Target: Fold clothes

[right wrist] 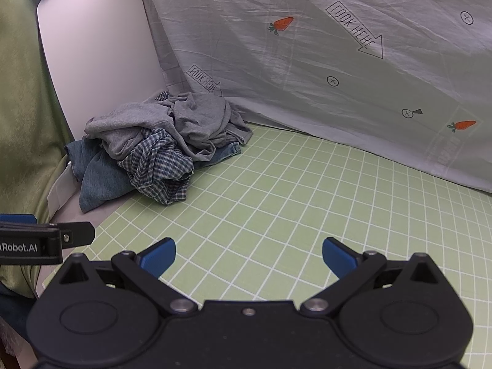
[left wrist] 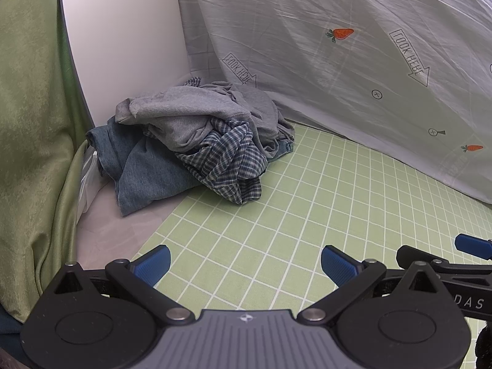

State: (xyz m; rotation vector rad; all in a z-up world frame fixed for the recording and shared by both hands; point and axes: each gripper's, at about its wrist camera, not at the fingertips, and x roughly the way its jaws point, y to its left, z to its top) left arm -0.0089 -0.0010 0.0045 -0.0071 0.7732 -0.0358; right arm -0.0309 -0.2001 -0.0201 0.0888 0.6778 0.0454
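The jeans [left wrist: 138,172] lie mostly buried under the grey sweatshirt [left wrist: 184,117] and checked shirt [left wrist: 230,160]; the right gripper [left wrist: 473,247] is cut off by the left view's edge.

Clothes pile [left wrist: 196,141] far-left on grid sheet [left wrist: 307,215].

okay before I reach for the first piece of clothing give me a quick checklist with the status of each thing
1. Left gripper open, nothing held: ok.
2. Right gripper open, nothing held: ok.
3. Green grid mat free in front for folding: ok.
4. Clothes pile within view of both cameras: ok.
5. Grey sweatshirt on top, free to lift: ok.
6. Plaid shirt separate from the denim piece: cannot tell, they are tangled.
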